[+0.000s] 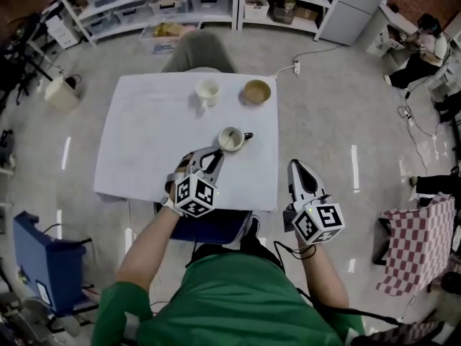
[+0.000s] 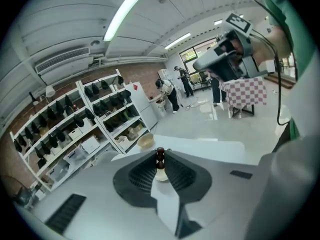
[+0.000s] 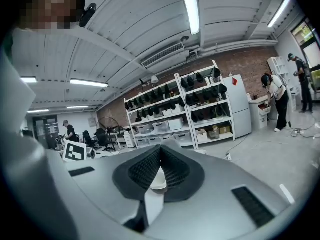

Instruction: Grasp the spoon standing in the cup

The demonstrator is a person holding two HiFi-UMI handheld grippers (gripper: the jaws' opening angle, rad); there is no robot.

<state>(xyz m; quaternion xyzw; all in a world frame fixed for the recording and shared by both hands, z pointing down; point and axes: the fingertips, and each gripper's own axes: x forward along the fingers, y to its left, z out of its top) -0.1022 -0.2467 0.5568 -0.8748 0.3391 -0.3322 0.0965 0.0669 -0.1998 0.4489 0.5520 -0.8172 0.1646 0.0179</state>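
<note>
Well, my left tongs (image 1: pixel 215 156) are nearly closed, and what keeps them that little way apart is the spoon (image 2: pixel 160 158): its dark, turned wooden handle sits pinched between the two ribbed pads right at the tips, with the knobbed end poking out past them. I take it high on the handle because that is the part that stands clear of the cup (image 1: pixel 232 138), so I need not reach inside. The cup sits on the white-covered table (image 1: pixel 144 143), just beyond my tips, its own black handle pointing away to my right. From above a pale sliver runs from the cup's mouth towards my tongs, so I judge the lower end of the spoon is in or just over the cup, though I cannot tell which. My right tongs (image 1: pixel 296 168) are closed on nothing and hang off the table's near right corner, out of the way, since one grip is enough here. A second cup (image 1: pixel 207 91) and a bowl (image 1: pixel 256 91) stand farther back, well apart from all this.
</note>
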